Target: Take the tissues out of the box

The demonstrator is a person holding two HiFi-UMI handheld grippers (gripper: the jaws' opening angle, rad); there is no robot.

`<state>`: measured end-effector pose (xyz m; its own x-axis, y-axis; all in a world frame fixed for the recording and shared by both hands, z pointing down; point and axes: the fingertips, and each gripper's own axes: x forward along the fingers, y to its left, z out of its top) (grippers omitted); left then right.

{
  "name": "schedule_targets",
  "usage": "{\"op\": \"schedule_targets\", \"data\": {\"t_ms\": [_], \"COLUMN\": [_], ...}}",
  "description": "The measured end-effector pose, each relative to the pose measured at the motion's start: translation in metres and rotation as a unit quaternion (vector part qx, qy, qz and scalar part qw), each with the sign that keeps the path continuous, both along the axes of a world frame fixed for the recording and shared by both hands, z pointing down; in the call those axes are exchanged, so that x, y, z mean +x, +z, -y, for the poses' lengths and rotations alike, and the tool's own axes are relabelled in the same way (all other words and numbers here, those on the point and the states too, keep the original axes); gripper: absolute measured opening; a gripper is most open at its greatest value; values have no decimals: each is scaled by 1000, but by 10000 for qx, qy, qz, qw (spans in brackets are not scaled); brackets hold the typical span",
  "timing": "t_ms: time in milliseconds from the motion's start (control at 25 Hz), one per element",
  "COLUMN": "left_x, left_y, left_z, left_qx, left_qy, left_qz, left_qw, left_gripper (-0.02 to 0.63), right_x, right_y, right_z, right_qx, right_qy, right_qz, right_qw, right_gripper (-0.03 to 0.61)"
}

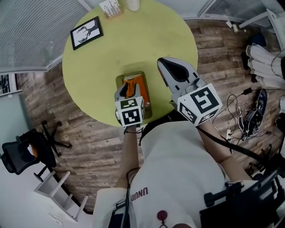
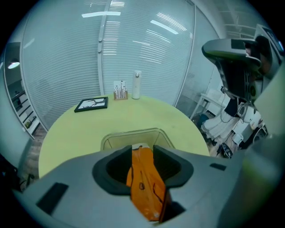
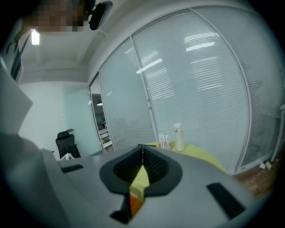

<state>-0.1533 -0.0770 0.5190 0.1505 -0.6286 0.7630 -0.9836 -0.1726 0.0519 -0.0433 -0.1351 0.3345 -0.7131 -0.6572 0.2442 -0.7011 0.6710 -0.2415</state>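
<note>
Left gripper [image 2: 142,150]: held the orange tissue pack [image 2: 144,187] over the clear box [image 2: 129,133], at the table's [image 2: 75,129] near edge.
Right gripper [image 3: 142,151]: was closed, empty, raised at right.
Risk: slick wrapper could slip from the pinch, dropping the pack back.

The head view looks steeply down on the surface [image 1: 89,67]. Both gripper views sit close behind the left tongs [image 2: 142,148] and right tongs [image 3: 142,150], facing across that shared surface toward the blinds [image 2: 67,58].

Framed picture [image 1: 87,32], white bottle [image 1: 132,4] on round table [image 1: 133,49]; office chair [image 1: 22,153] aside
</note>
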Motion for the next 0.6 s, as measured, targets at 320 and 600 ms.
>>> {"op": "schedule_targets", "data": {"t_ms": [320,600], "left_x": [-1,1], "left_y": [11,14], "left_z": [3,6], "left_qx": [-234,-332], "left_qy": [91,159], "left_qz": [301,466], "left_qw": [9992,9982], "left_gripper": [149,149], "right_x": [3,4], "right_y": [1,1], "right_z": [2,1], "right_qx": [-2,-4], "right_qy": [69,86], "right_qz": [-41,-52], "right_qw": [10000,9999], "right_gripper": [20,20]}}
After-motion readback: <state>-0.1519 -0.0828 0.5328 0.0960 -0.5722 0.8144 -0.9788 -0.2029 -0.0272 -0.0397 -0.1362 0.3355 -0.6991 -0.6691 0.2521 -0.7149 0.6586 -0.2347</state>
